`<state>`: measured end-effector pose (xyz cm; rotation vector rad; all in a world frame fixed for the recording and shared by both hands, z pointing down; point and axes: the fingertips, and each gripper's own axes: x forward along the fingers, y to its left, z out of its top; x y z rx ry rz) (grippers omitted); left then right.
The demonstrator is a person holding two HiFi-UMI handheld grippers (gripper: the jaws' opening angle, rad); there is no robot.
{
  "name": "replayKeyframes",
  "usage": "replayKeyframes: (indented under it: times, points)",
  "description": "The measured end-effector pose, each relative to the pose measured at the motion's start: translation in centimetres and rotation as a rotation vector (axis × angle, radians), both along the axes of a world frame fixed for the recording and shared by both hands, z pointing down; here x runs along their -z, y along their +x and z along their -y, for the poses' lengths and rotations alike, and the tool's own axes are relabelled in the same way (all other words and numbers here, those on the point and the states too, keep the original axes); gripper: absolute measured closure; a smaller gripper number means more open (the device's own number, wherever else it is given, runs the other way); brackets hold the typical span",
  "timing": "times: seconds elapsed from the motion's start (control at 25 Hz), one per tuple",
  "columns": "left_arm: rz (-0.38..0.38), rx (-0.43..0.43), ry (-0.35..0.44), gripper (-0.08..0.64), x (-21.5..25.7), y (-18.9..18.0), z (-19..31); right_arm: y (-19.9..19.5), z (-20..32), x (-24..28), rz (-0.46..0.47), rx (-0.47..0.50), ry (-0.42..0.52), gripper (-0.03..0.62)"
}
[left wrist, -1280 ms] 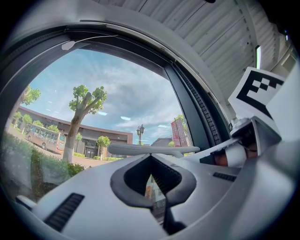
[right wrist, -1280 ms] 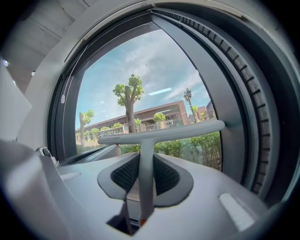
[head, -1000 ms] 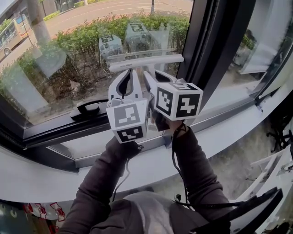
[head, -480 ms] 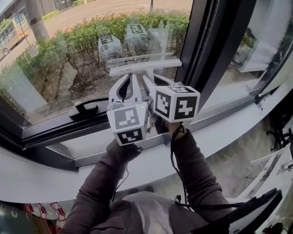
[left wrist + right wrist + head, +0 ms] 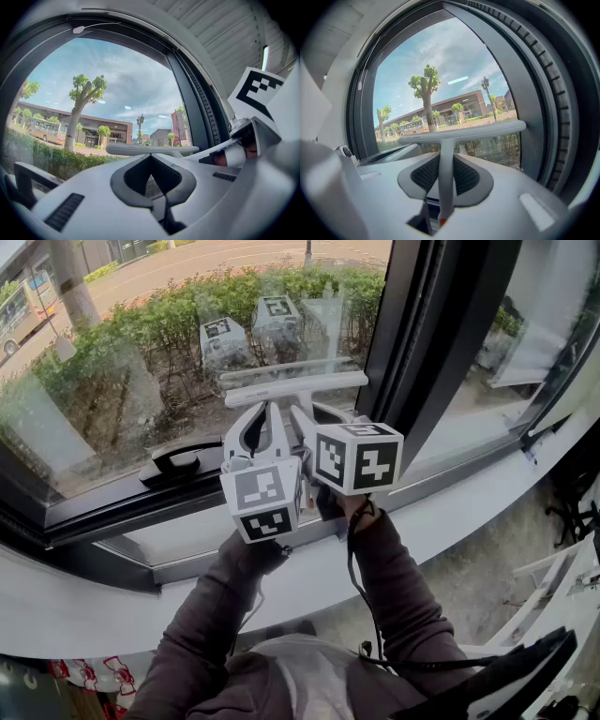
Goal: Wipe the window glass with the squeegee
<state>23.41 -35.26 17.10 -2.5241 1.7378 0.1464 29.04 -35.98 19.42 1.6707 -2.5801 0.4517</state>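
Window glass (image 5: 141,362) dead ahead of both claws, hedge beyond. Right claw (image 5: 445,164) part-open, clamped on squeegee (image 5: 461,133) stem; blade crosswise just past tips, at or near glass. Left claw (image 5: 151,157) closed, empty, just left of right claw. Risks: blade end snagging dark frame (image 5: 422,343) close on right; stem twisting in pads under pressure, leaving streaks; knocking window handle (image 5: 178,462) lower left.
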Motion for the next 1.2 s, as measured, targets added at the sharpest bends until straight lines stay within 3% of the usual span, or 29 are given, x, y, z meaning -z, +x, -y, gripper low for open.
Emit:
replayKeyframes:
  times: [1.2]
  points:
    - [0.081, -0.003, -0.155, 0.56, -4.6, 0.6, -0.9, -0.2, -1.0, -5.2, 0.02, 0.037, -0.142, 0.513]
